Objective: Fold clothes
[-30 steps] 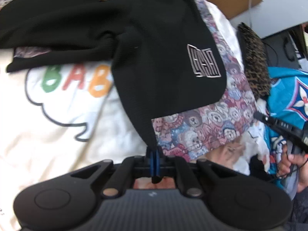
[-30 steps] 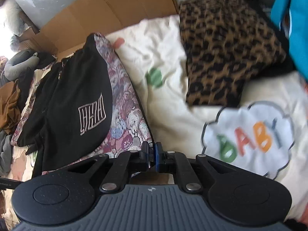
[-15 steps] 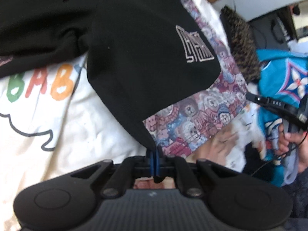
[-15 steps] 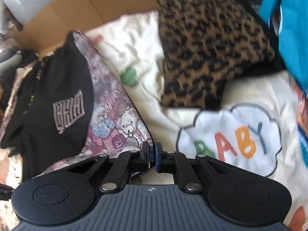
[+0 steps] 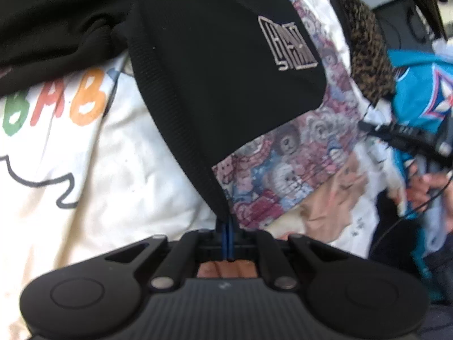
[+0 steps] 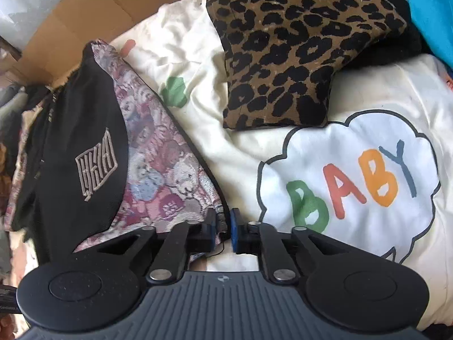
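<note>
A black garment [image 5: 220,65] with a pale logo patch and a teddy-bear print lining [image 5: 271,170] lies on a cream "BABY" blanket [image 5: 85,170]. My left gripper [image 5: 228,228] is shut on the garment's black ribbed corner. In the right wrist view the same garment [image 6: 82,147] lies at left, its bear-print side [image 6: 161,175] facing up. My right gripper [image 6: 223,223] stands slightly open with the garment's printed corner edge between its pads, no longer clamped.
A leopard-print cushion [image 6: 297,45] lies on the blanket [image 6: 368,175] ahead right. Cardboard [image 6: 99,8] stands behind. A turquoise cloth [image 5: 419,93] and the other gripper's handle with a hand [image 5: 424,181] are at the right.
My right gripper has opened and let go of the printed corner. My left gripper has kept its hold and drawn the black corner nearer, folding the garment over.
</note>
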Action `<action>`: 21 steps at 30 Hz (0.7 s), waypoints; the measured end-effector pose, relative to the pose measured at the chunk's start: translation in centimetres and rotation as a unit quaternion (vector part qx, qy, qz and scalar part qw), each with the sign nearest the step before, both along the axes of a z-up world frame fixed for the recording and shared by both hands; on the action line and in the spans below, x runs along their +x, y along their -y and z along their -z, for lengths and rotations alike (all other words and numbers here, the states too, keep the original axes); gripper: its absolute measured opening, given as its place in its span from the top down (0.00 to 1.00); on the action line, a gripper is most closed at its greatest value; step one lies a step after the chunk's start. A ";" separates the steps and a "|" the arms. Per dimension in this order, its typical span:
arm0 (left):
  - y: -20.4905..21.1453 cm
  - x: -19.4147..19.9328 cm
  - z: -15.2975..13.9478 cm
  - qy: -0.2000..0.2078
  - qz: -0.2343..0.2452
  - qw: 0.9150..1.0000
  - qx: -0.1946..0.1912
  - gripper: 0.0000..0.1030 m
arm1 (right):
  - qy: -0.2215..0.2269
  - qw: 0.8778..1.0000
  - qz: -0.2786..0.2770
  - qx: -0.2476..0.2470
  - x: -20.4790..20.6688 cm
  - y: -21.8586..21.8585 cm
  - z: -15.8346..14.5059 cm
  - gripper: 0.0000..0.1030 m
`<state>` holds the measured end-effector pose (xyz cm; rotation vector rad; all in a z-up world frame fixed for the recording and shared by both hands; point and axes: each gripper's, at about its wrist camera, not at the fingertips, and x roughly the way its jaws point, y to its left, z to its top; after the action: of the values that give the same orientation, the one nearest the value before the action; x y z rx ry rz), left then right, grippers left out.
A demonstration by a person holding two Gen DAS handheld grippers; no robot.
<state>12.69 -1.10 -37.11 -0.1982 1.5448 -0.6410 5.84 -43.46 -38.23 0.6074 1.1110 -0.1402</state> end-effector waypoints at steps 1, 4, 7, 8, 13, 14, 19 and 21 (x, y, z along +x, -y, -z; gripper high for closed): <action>-0.5 -0.1 -0.2 -0.005 -0.005 1.000 -0.012 0.99 | 0.004 1.000 -0.001 0.000 0.0 0.1 -0.5 0.96; -1.3 0.0 -1.2 0.000 -0.010 0.999 -0.032 0.99 | 0.016 1.000 -0.009 -0.012 0.0 0.1 -2.3 0.96; -1.9 0.1 -2.0 0.005 -0.013 0.999 -0.041 0.99 | 0.023 0.999 -0.013 -0.019 0.3 -0.1 -4.3 0.96; -2.1 0.1 -2.2 0.006 -0.014 0.999 -0.044 0.99 | 0.025 0.999 -0.014 -0.023 0.4 -0.1 -4.9 0.96; -2.6 0.2 -2.6 0.006 -0.018 0.998 -0.057 0.99 | 0.028 0.999 -0.010 -0.035 0.8 0.1 -6.7 0.96; -2.5 0.2 -2.4 0.004 -0.017 0.998 -0.058 0.99 | 0.025 0.999 -0.011 -0.040 0.9 0.1 -6.6 0.96; -1.5 0.1 -1.1 0.003 0.002 1.000 -0.030 0.99 | -0.015 0.999 -0.009 -0.050 1.6 -0.1 -2.8 0.96; -0.7 0.0 -0.2 0.004 0.014 1.000 -0.012 0.99 | -0.027 0.998 -0.005 -0.048 1.8 0.0 -1.1 0.96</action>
<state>12.71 -0.43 -36.89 -0.1913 1.5354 -0.6821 7.63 -43.45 -37.16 0.5151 1.1536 -0.2013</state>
